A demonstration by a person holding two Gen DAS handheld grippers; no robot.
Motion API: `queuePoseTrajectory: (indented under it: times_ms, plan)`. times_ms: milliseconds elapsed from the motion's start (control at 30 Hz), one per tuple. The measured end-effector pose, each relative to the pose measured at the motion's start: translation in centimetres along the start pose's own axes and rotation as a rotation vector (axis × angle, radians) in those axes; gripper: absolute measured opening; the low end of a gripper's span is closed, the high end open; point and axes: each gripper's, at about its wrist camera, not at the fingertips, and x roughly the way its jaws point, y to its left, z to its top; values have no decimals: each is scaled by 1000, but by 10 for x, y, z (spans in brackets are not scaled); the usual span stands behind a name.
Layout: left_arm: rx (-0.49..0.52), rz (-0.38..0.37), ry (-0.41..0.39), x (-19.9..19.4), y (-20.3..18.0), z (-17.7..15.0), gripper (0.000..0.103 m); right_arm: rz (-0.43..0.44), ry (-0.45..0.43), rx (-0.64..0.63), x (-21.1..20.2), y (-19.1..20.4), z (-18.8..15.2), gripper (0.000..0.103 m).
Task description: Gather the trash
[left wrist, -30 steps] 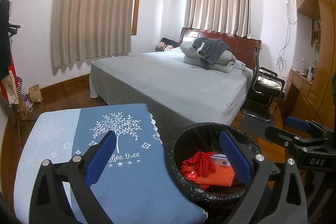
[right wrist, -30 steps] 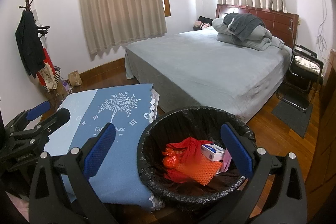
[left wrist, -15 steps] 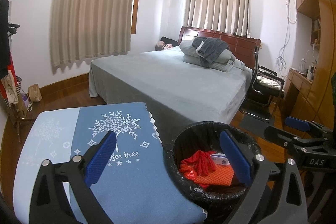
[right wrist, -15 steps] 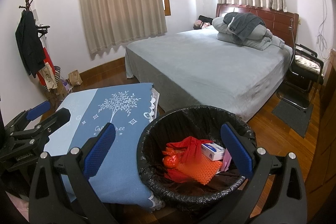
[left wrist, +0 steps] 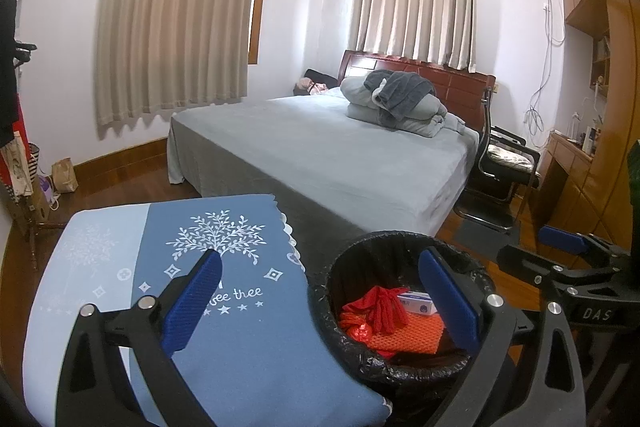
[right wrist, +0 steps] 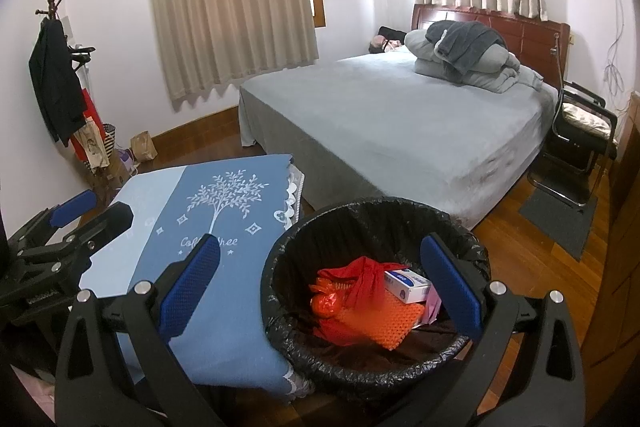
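Trash inside bin, below right tongs; both tongs spread, empty.

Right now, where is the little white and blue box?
The little box lies inside the black-lined trash bin, toward its right side, resting against the red cloth and above the orange mesh, in both wrist views.

Bottom of the frame in both wrist views, each claw's black arms run off the edge. In the left wrist view the trash bin shows only its rim and inside; the right blue pad hides part of the white box. At the right edge the right claw is cut off. The small items on the far-right desk are too small to tell.
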Motion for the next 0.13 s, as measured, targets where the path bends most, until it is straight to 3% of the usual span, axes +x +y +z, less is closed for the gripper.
queuePoseTrajectory:
  times_ms: [133]
  plan:
    - [-1, 0, 1, 0, -1, 0, 97, 0, 1, -1, 0, -1, 1, 98]
